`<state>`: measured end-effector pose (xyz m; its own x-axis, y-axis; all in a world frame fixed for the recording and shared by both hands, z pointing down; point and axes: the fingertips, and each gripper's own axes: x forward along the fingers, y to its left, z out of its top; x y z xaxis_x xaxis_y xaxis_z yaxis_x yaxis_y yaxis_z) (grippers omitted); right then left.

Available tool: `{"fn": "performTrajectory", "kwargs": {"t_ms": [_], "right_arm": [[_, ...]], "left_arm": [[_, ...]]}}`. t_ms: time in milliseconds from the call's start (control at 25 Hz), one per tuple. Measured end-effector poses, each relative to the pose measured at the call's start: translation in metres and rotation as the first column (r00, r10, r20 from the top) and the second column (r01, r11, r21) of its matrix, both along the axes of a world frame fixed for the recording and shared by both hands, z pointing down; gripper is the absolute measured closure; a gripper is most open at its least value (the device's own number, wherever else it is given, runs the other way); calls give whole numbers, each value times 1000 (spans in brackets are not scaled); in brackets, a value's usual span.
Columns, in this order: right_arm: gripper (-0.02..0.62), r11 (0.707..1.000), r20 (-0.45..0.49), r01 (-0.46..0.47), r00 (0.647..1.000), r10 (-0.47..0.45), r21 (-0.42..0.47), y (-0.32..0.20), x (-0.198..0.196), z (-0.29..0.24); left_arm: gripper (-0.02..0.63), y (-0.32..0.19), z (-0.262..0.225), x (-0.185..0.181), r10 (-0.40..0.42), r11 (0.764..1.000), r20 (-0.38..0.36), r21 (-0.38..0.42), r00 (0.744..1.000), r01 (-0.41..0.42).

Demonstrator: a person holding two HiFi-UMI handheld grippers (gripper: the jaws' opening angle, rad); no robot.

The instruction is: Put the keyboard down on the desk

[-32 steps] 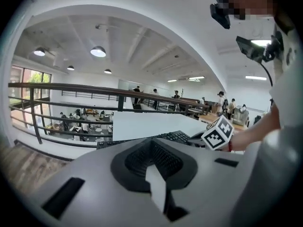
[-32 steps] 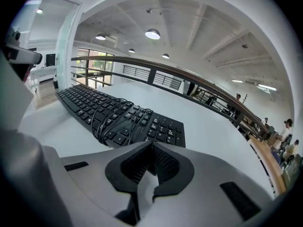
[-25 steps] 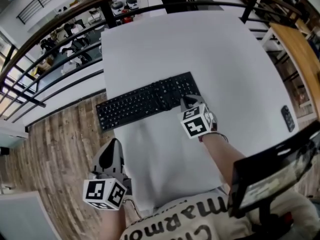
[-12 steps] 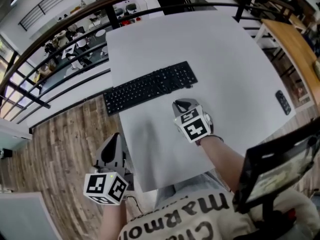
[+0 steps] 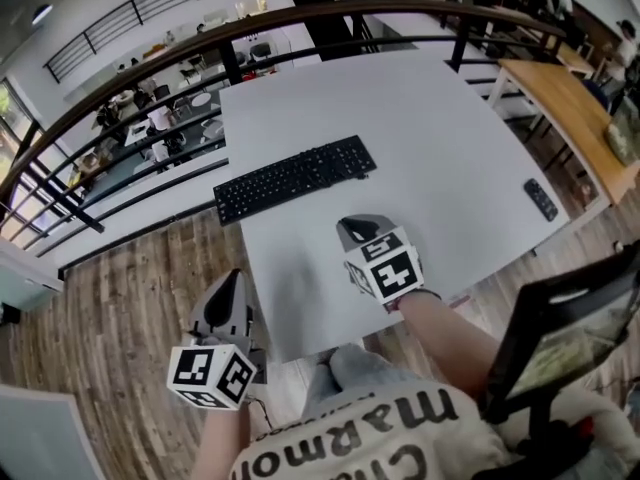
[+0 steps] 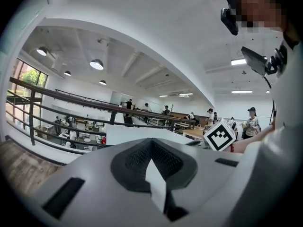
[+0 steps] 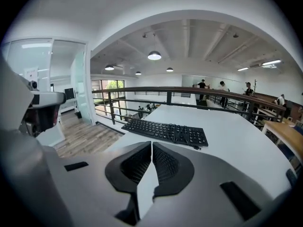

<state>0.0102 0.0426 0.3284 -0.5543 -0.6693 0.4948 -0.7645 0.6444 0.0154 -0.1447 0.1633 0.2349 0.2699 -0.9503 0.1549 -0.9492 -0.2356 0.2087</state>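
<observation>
At 7 o'clock in the head view, nearest the person, the left gripper (image 5: 226,286) hangs over the wooden floor (image 5: 120,298), just off the desk's left edge, pointing toward 12 o'clock. Its 2 jaws are pressed together with nothing between them.

The right gripper (image 5: 353,229) is over the near part of the white desk (image 5: 440,128). The bare forearm (image 5: 440,323) comes in from 5 o'clock and the nose tilts downward toward 11 o'clock. Its jaws are also closed and empty.

The black keyboard (image 5: 295,178) lies flat on the desk at 11 o'clock from the right gripper, well apart from both grippers. Its left end reaches the desk's left edge.
</observation>
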Motion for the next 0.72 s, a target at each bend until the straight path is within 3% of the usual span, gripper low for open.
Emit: {"fn": "performTrajectory", "kwargs": {"t_ms": [240,720], "right_arm": [[556,999,28,2,1000,-3,40,30,10,-38],[555,997,34,-41,999,39,58,69,38,-55]], "left_arm": [[604,21,-19,11,18,999,-3,39,1000,-18],[604,54,-31,35,57,996,-6,72,998,-56]]}}
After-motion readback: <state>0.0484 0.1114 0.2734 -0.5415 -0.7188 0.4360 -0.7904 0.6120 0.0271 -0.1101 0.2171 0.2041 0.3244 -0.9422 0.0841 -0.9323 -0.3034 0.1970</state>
